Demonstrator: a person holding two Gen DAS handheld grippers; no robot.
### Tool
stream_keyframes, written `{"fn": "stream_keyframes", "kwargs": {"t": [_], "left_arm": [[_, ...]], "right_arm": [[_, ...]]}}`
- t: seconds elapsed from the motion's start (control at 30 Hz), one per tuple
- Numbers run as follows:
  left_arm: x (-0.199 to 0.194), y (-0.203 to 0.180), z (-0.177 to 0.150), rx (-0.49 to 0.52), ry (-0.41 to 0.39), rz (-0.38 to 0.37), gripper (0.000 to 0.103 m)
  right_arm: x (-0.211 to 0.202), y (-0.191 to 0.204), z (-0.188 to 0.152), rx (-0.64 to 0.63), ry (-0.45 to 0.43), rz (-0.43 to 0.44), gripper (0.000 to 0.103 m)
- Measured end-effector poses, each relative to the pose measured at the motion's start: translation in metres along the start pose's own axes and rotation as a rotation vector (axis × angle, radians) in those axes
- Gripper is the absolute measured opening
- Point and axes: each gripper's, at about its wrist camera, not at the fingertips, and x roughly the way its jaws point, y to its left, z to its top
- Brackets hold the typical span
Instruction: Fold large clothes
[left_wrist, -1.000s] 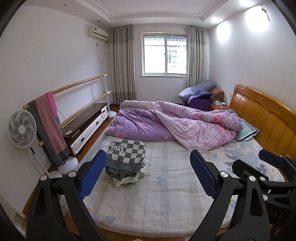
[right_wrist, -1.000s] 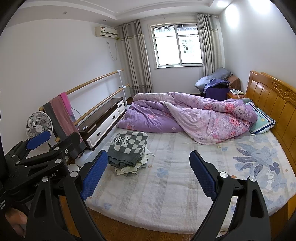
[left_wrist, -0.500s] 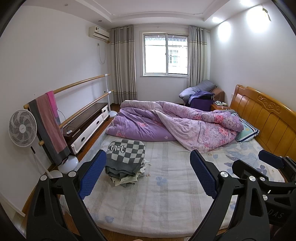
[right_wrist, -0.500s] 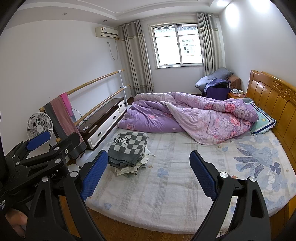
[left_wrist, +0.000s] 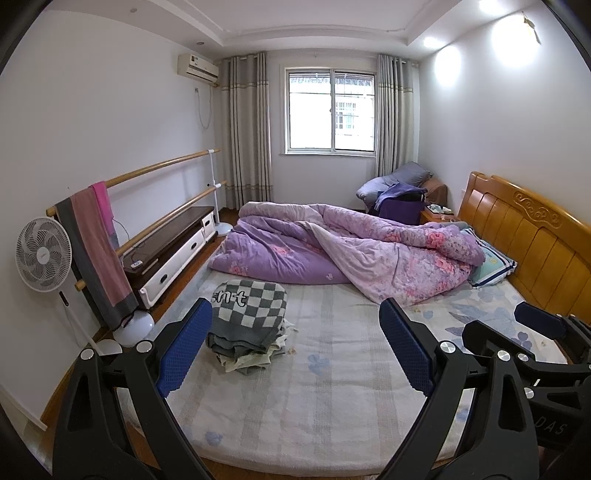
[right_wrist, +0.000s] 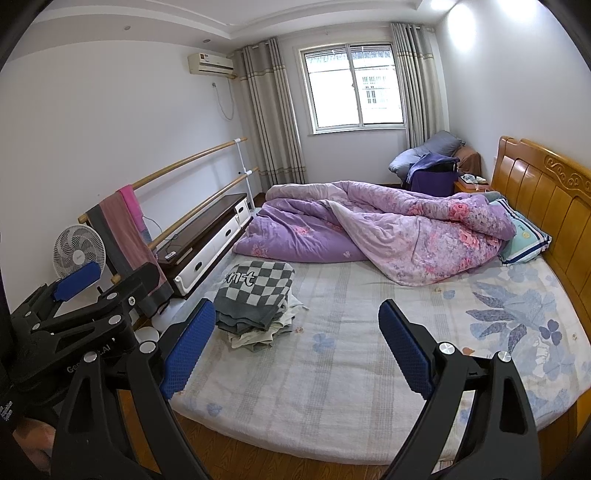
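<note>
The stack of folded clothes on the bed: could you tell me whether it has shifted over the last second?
No. The stack of folded clothes lies at the same spot on the bed, level with the white fan base as before.

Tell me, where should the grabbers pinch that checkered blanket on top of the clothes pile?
Probably the checkered blanket's near folded edge, coming from the foot of the bed. That thick edge faces both open grippers, left gripper and right gripper, and overhangs the pale clothes beneath, so a finger could slide under it.
</note>
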Motion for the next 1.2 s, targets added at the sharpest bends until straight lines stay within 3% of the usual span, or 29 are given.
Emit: {"fn": "stream_keyframes", "kwargs": {"t": [1.2], "left_arm": [[0.005, -0.014, -0.005, 0.004, 0.005, 0.021, 0.092]], "right_arm": [[0.003, -0.001, 0.000, 0.006, 0.005, 0.001, 0.087]]}}
